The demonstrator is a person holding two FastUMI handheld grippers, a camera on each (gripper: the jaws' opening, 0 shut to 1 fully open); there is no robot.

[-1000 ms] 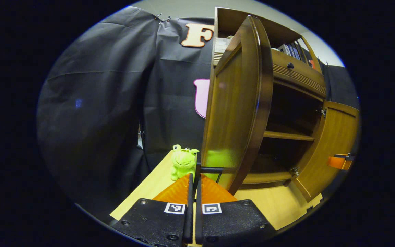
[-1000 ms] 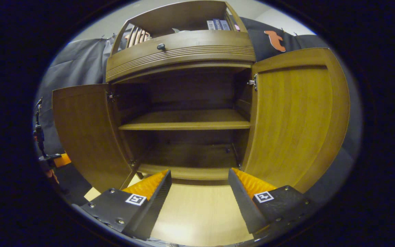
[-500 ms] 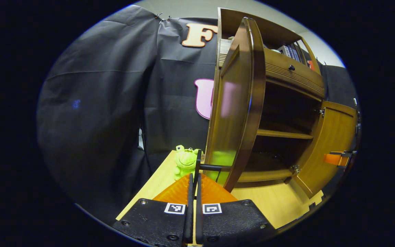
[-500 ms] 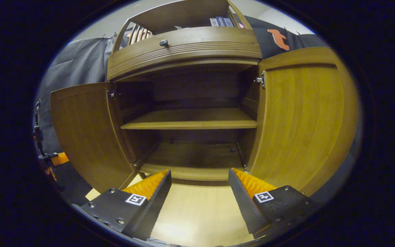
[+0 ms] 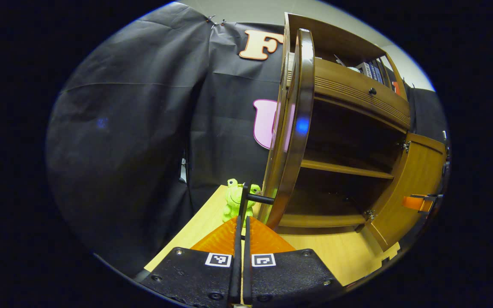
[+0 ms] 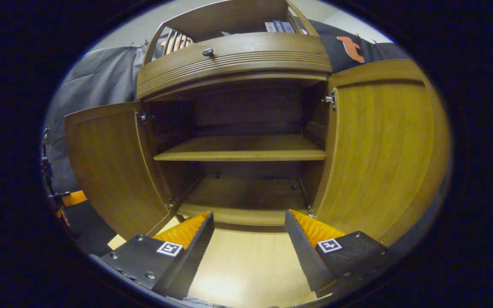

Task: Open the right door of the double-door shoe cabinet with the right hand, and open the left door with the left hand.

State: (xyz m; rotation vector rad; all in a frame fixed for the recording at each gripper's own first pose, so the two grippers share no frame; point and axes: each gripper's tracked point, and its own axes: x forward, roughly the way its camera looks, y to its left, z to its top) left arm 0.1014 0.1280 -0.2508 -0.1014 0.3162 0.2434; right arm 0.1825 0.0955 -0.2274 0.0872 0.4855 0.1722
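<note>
The brown wooden shoe cabinet point(image 6: 238, 64) stands with both doors swung out. In the left gripper view the left door point(image 5: 291, 141) shows nearly edge-on, and my left gripper point(image 5: 240, 220) is shut on its black bar handle point(image 5: 258, 198). The right door point(image 5: 413, 184) stands wide at the far right. In the right gripper view my right gripper point(image 6: 248, 216) is open with nothing between its fingers, low in front of the inner shelf point(image 6: 242, 152), between the left door point(image 6: 109, 162) and the right door point(image 6: 379, 149).
A green frog toy point(image 5: 234, 200) sits on the light wooden table point(image 5: 336, 256) just left of the left door. Above the doors is a drawer with a dark knob point(image 6: 208, 52); books stand on the top shelf point(image 5: 368, 67). Black cloth hangs behind.
The left door has swung farther outward with my left gripper on its handle; it now shows almost edge-on. The right gripper has barely shifted and stays open.
</note>
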